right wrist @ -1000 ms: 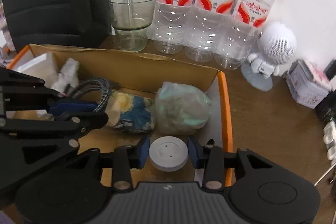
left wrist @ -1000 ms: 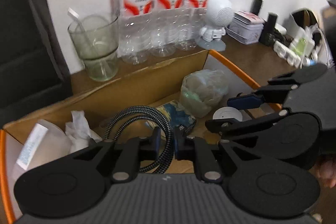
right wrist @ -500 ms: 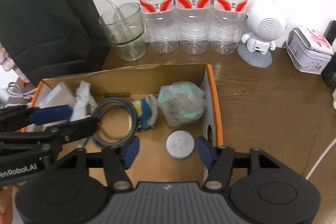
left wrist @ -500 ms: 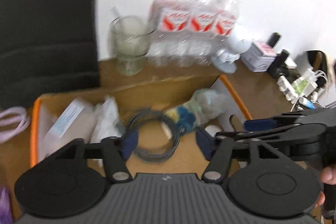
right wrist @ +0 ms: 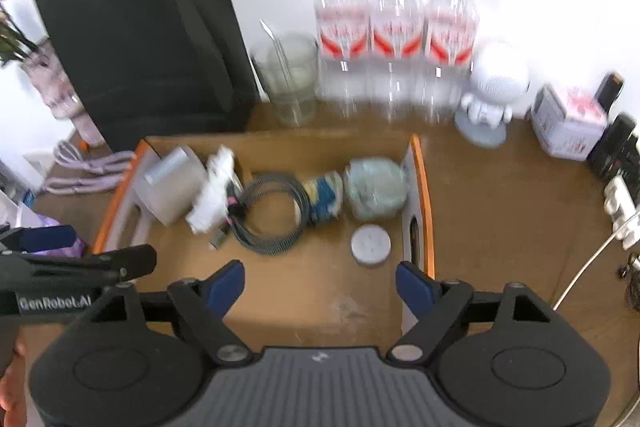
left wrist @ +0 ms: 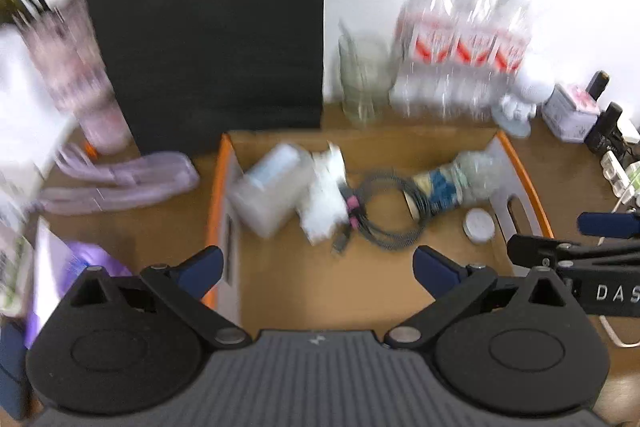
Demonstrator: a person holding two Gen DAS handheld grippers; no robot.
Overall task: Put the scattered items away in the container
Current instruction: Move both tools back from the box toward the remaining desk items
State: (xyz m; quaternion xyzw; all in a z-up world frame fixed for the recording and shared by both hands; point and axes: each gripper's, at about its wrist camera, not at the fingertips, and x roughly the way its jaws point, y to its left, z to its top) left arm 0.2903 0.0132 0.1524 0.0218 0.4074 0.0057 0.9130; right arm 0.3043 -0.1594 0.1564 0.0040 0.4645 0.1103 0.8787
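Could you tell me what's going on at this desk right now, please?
A person is tidying loose items into the cardboard box with two handheld grippers. The coiled cable and the white round puck lie inside it. The left gripper and right gripper hang above the box, jaws opening, with nothing between them.

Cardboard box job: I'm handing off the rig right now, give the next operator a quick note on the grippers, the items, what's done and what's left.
Left gripper: opening, nothing between its fingers.
Right gripper: opening, nothing between its fingers.
Both hang above the cardboard box.
Inside the box: coiled cable, white round puck, bagged bundle, blue and yellow pack, tissue, white packet.
Left: a lilac cable lies on the desk left of the box, probably next; bottles and glass look like standing items.
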